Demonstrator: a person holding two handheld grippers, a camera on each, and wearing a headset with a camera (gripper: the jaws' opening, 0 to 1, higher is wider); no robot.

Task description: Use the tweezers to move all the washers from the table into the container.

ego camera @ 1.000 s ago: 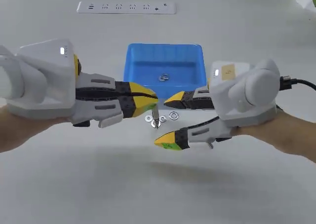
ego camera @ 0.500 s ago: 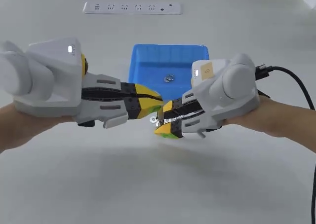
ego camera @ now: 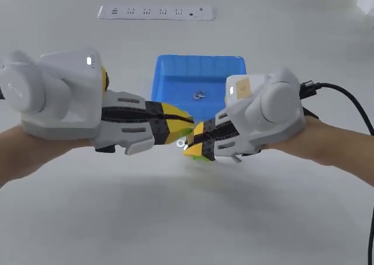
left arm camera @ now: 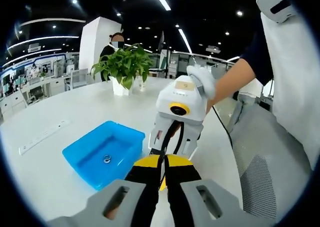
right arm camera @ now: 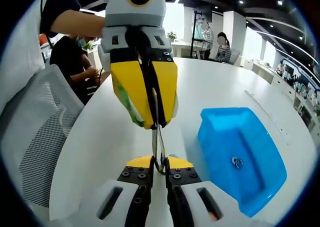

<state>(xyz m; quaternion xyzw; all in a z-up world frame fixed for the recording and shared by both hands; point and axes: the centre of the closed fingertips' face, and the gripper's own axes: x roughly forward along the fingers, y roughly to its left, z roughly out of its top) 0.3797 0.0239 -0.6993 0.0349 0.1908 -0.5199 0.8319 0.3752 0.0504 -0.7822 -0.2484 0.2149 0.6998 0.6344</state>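
Low in the centre of the head view, the left hand-held gripper (ego camera: 184, 125) and the right hand-held gripper (ego camera: 191, 141) meet tip to tip just above the white counter (ego camera: 175, 218). The right gripper view shows why: the thin silver metal tweezers (right arm camera: 157, 137) run between them. The right hand-held gripper's black-and-yellow jaws are closed tight on the lower end, and the left one's yellow jaws, reaching in from the top of that view, are pinched together on the upper end. Both therefore grip the one tool.

This looks like a handover or a re-grip of the tweezers, not a pick. Any washers lying on the counter would be under the meeting tips, hidden in the head view.

Just beyond the tips, in the upper middle of the head view, sits the blue rectangular plastic container (ego camera: 198, 59) with one small silver metal washer (ego camera: 199, 94) on its floor. A white power strip (ego camera: 155, 11) lies near the top edge.

The next move probably calls for one hand-held gripper to let go while the other holds the tweezers firmly and squarely, so their points can be squeezed onto a washer.
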